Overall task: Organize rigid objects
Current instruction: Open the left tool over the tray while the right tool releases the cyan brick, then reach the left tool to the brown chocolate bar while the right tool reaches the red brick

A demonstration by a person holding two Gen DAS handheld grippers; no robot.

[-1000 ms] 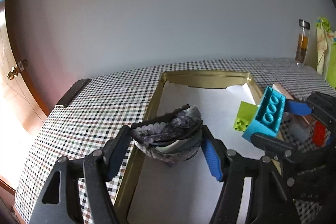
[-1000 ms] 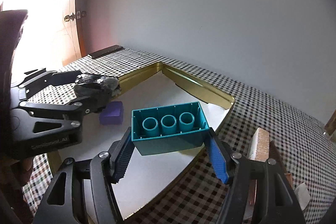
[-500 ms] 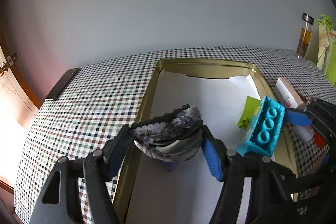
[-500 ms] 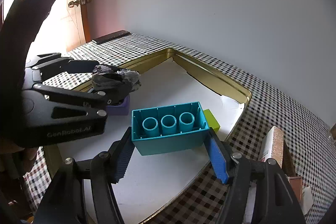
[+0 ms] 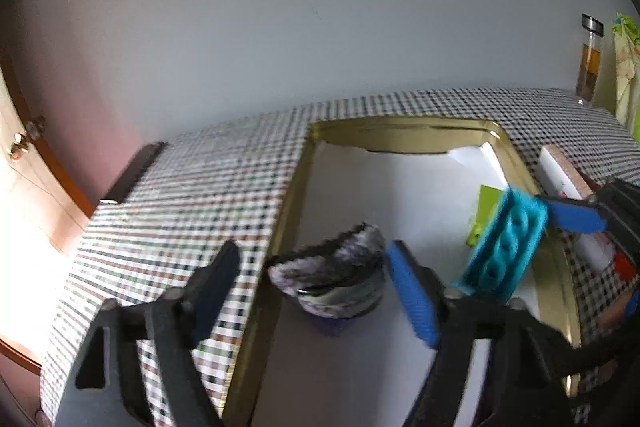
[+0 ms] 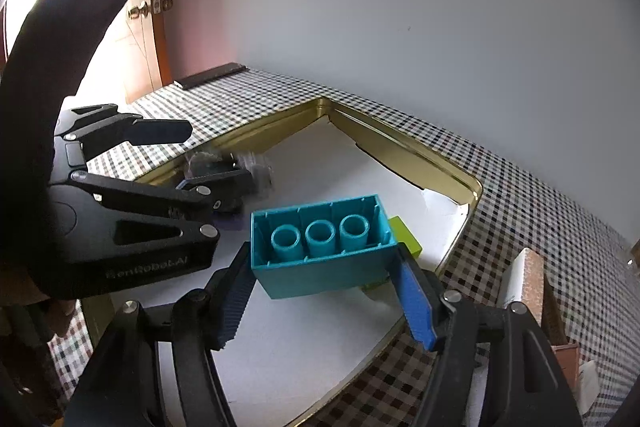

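A pale wall stands behind a table (image 5: 192, 195) covered in a black-and-white checked cloth, with a wooden door at the left edge of both views. On the table lies a shallow gold tray (image 6: 404, 151) lined with white paper.

In the left wrist view, the left gripper (image 5: 312, 283) fills the bottom of the frame. Its fingers are opening, and a dark sequined pouch (image 5: 332, 279) sits between them over the tray's left part; a clear gap shows beside the left finger, and the blurred right side leaves contact there uncertain.

In the right wrist view, the right gripper (image 6: 324, 295) is low in the frame with its fingers opening. A teal brick (image 6: 320, 247) sits between them, hollow side toward the camera, above the paper; the pads look just off its ends.

Inside the tray a green brick (image 6: 406, 237) lies directly behind the teal one, and a purple block (image 6: 232, 223) shows partly under the left gripper.

Outside the tray, at the right, a white box (image 5: 556, 175) rests on the cloth. A glass bottle (image 5: 589, 63) stands at the upper right of the left view, and a flat dark bar (image 6: 210, 77) lies near the door.
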